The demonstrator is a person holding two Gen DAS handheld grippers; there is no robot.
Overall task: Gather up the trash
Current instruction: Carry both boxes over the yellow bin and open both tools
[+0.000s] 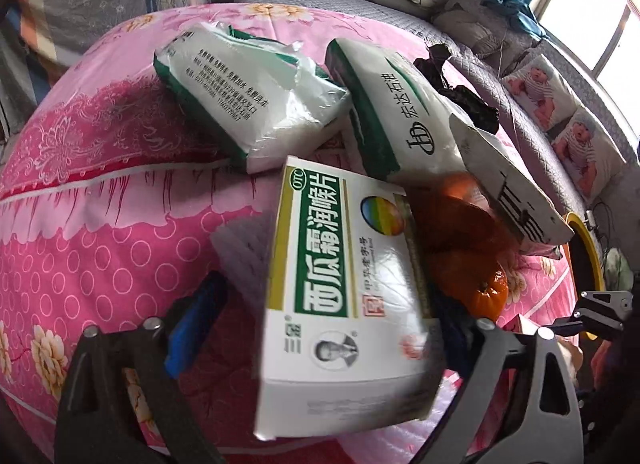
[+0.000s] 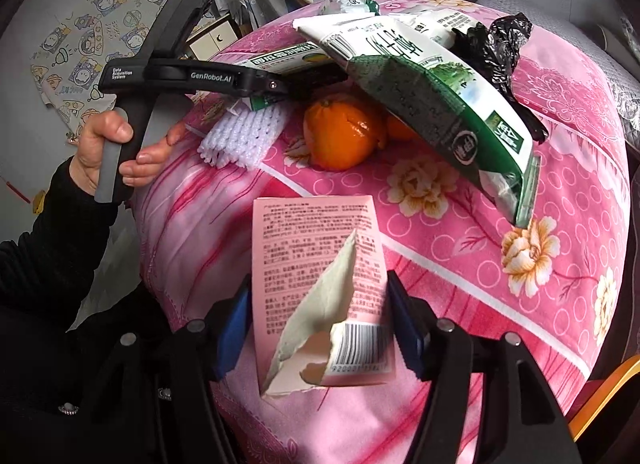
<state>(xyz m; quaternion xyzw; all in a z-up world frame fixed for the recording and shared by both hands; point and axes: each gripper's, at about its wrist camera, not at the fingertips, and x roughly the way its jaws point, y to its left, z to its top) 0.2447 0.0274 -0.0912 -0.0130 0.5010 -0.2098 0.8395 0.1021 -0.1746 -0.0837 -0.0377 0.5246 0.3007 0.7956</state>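
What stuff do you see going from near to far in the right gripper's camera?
Torn pink box, then the orange, then the green-and-white carton, then the crumpled black bag.

White lozenge box (image 1: 348, 296) between left gripper (image 1: 316, 324) jaws, seemingly ungripped

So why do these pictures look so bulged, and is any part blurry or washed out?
Both views come from fisheye lenses, so the pink bedspread curves and the corners go dark. Left wrist view: the window is blown out white and the medicine box smears near its bottom. Right wrist view: evenly lit, fairly sharp.
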